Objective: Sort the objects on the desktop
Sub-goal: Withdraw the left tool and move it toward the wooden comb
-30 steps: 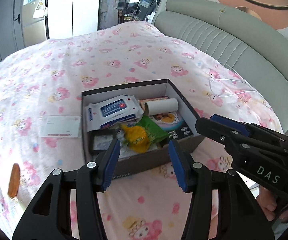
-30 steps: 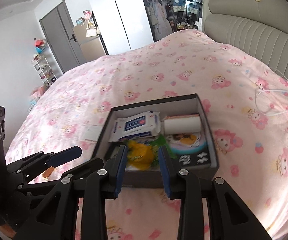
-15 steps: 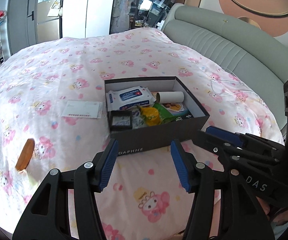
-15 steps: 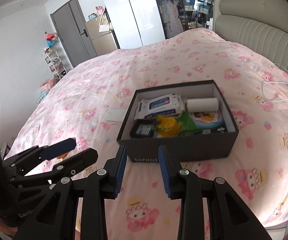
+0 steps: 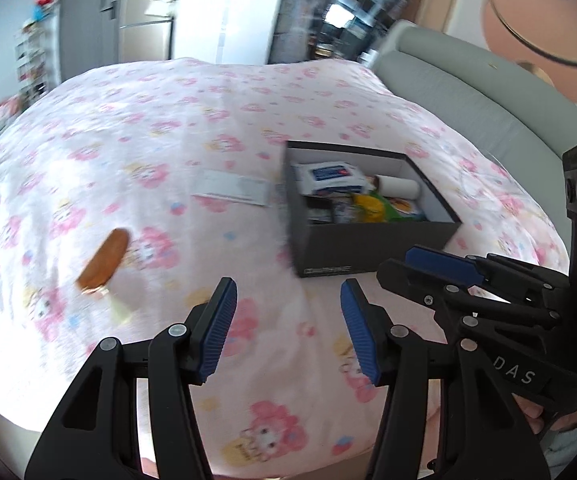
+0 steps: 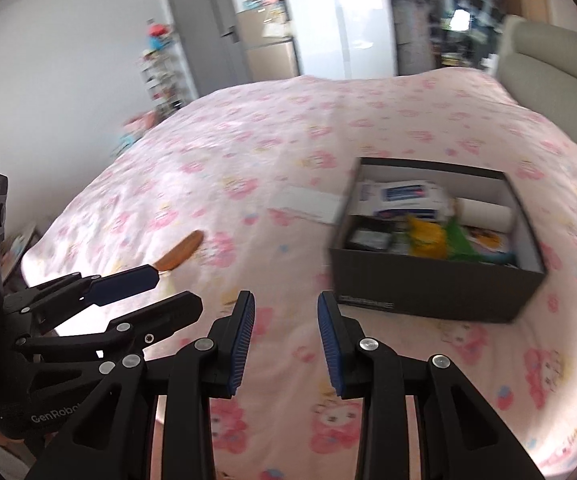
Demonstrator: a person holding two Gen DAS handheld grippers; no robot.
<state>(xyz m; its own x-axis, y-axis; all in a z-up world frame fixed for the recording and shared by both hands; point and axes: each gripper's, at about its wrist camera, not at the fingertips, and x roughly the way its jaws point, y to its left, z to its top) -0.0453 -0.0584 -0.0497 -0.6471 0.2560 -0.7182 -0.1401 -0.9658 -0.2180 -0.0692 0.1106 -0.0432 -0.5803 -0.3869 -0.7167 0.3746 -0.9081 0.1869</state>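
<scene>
Pink-print bed (image 5: pixel 192 128): dark box (image 5: pixel 372 246), white card (image 5: pixel 230 192), brown oblong item (image 5: pixel 104 258).

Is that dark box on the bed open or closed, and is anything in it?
Open and partly full: the dark box has no lid on, and a wipes pack and paper roll show inside.

A dark box (image 6: pixel 436 288) sits on the pink bedspread (image 6: pixel 248 152), a white card (image 6: pixel 308 202) just left of it and what looks like a brown stick-shaped snack (image 6: pixel 180 255) farther left.
</scene>
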